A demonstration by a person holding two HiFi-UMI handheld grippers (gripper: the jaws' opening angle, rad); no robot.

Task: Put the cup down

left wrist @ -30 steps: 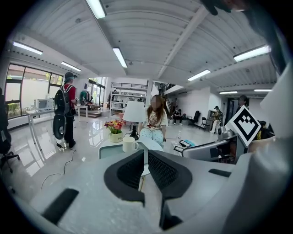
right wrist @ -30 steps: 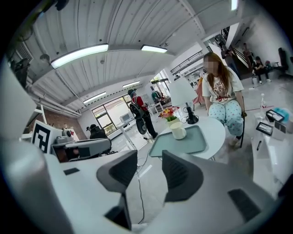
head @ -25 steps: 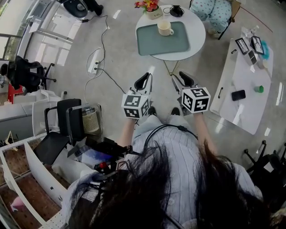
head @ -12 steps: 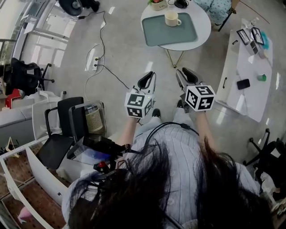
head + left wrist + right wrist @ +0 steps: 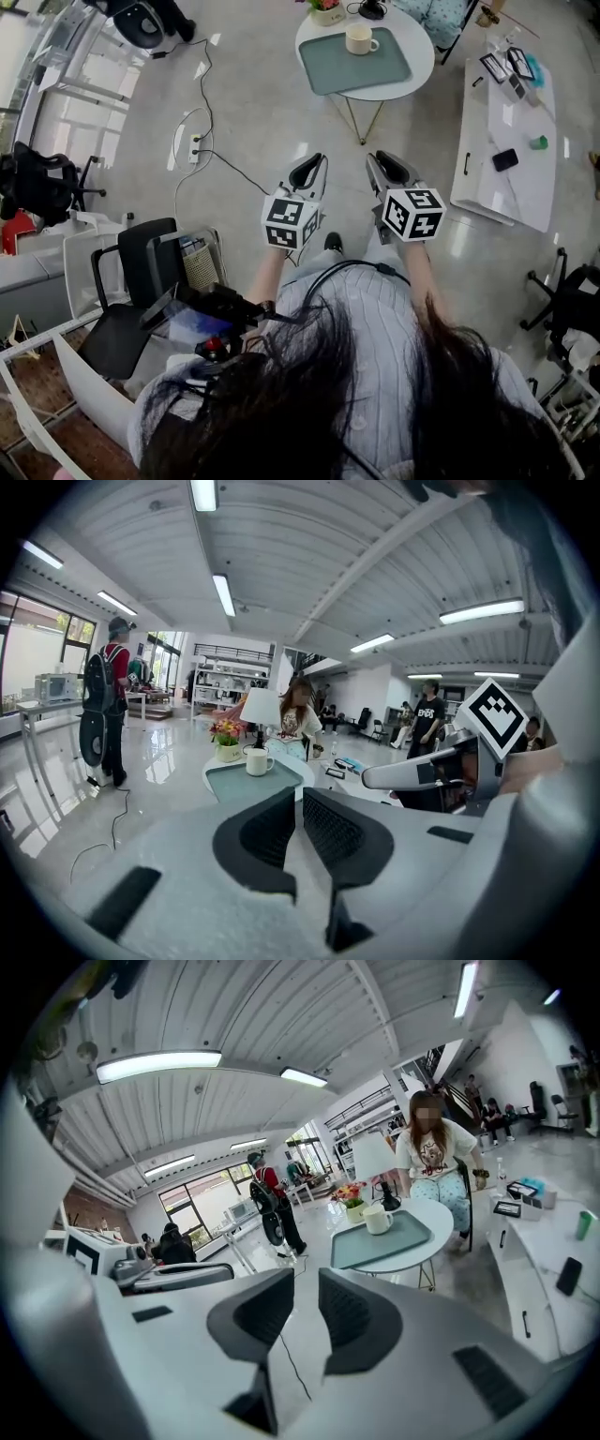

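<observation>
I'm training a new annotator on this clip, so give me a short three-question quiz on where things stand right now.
1. True or false: the cup stands on the green tray.
2. What stands beside the tray on the round table? A) a flower pot B) a stack of books C) a laptop
3. Short answer: where does the black phone lie?
Key: 1 true; 2 A; 3 on the long white table, apart from the round one.
</observation>
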